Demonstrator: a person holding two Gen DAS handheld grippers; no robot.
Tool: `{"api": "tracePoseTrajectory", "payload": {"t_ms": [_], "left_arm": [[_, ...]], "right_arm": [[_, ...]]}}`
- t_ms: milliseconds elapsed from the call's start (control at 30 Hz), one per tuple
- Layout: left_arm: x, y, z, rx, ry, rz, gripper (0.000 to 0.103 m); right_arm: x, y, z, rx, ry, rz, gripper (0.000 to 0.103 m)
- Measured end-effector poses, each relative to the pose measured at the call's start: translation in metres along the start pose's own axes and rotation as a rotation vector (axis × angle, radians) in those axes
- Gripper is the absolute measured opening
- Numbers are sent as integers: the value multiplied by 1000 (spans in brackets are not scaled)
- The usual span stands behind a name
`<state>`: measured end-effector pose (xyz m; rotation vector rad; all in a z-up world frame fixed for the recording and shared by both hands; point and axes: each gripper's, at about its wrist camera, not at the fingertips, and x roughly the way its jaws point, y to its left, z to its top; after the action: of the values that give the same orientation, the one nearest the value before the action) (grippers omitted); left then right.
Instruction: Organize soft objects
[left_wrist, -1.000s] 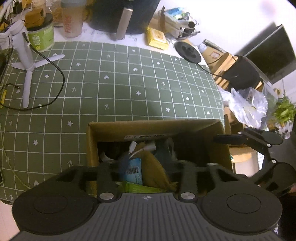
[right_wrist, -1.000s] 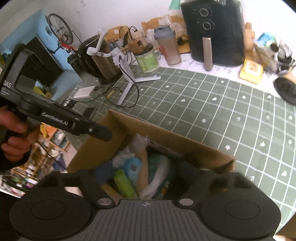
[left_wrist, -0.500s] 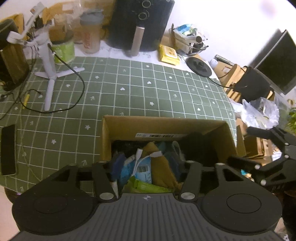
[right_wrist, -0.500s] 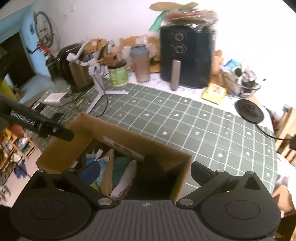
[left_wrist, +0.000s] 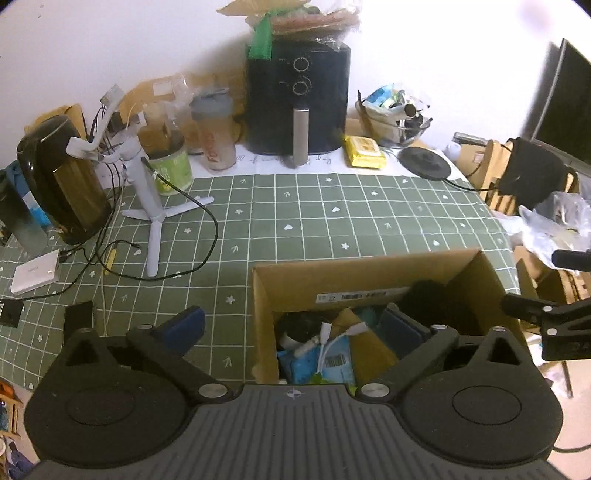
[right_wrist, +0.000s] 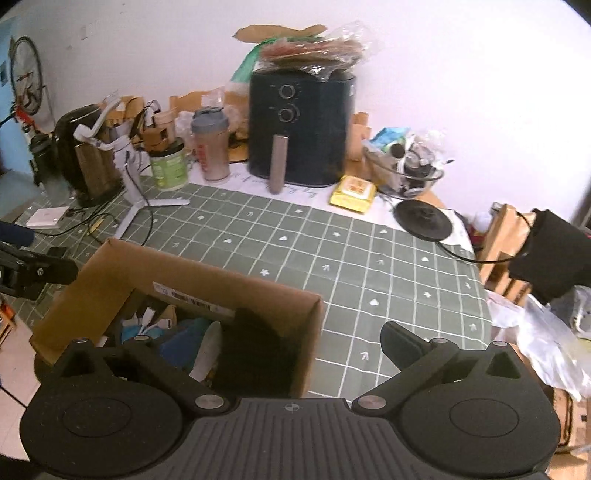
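An open cardboard box (left_wrist: 351, 273) stands on the green checked cloth near the table's front edge. It holds soft things: a black fluffy piece (left_wrist: 432, 299), a mustard cloth (left_wrist: 369, 350) and a blue packet (left_wrist: 306, 365). My left gripper (left_wrist: 293, 326) hovers over the box's left wall, its jaws opening wide. One finger is outside the box and the other over its contents, and nothing is gripped. My right gripper (right_wrist: 273, 343) is open over the box's (right_wrist: 207, 273) right end, above the black piece (right_wrist: 255, 343), and holds nothing.
Along the back stand a black air fryer (left_wrist: 299, 99), a shaker bottle (left_wrist: 214, 136), a green tub (left_wrist: 171, 170), a kettle (left_wrist: 62, 181) and a yellow pack (left_wrist: 364, 157). A white tripod (left_wrist: 147, 184) with a looping black cable lies left of the box. A plastic bag (left_wrist: 554, 225) sits off the right edge.
Both grippers have drawn back from inside the box and tilted up, so the table's back now shows. Both pairs of jaws have spread wider, the left one most.
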<state>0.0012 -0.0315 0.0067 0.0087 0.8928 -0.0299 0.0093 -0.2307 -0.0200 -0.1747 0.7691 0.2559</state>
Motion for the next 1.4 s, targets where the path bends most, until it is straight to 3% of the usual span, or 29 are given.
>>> {"api": "tracePoseTrajectory", "payload": {"t_ms": [333, 533, 867, 1400], "left_arm": [[-5, 3, -10, 85, 45, 0, 103], [-8, -2, -20, 122, 65, 0, 103], [-4, 4, -29, 57, 164, -52, 103], [2, 7, -43, 31, 264, -40, 103]], "right_arm": [[-5, 15, -7, 136, 128, 30, 103], [-6, 29, -14, 130, 198, -21, 103], [-8, 39, -26, 120, 278, -52, 103], [-1, 45, -38, 102, 367, -42, 103]]}}
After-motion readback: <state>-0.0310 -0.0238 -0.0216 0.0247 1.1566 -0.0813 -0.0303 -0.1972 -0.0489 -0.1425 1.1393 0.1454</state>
